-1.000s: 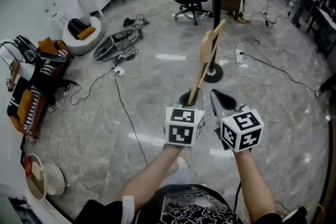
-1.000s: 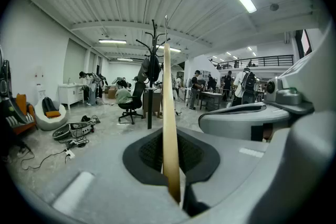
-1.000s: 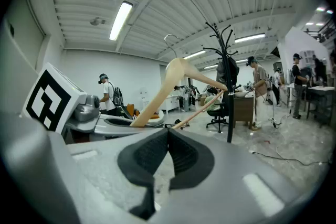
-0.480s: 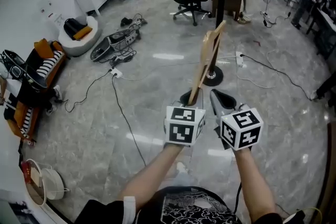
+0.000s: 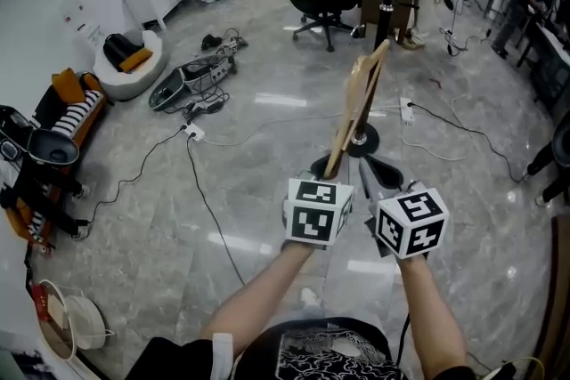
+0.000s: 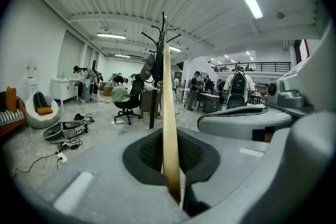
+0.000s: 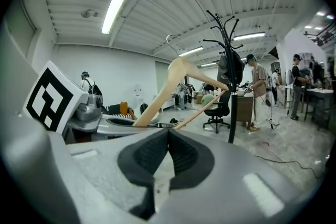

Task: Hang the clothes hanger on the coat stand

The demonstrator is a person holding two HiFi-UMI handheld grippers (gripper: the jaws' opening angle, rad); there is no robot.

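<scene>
The left gripper has its jaws clamped on the lower end of the wooden clothes hanger, which rises from the pads and leans toward 1 o'clock in the head view; the left gripper view shows it edge-on as a thin pale strip pinched between the dark pads. The right gripper sits just beside it at 3 o'clock, its jaws closed together with nothing between them. From the right gripper view the hanger's triangle shape is plain, with its metal hook at the top and the far arm reaching toward the coat stand, a black pole with curved prongs standing at 1 o'clock of the jaws; whether the hanger touches the pole cannot be told, and it hangs on no prong. In the head view the stand's round base lies on the glossy stone floor at 12 o'clock from the grippers, partly behind the hanger. A black office chair with a green cloth on it stands farther off at 12 o'clock, a tangle of cables and gear lies at 10 o'clock, and a white tub seat with an orange cushion sits beyond it
</scene>
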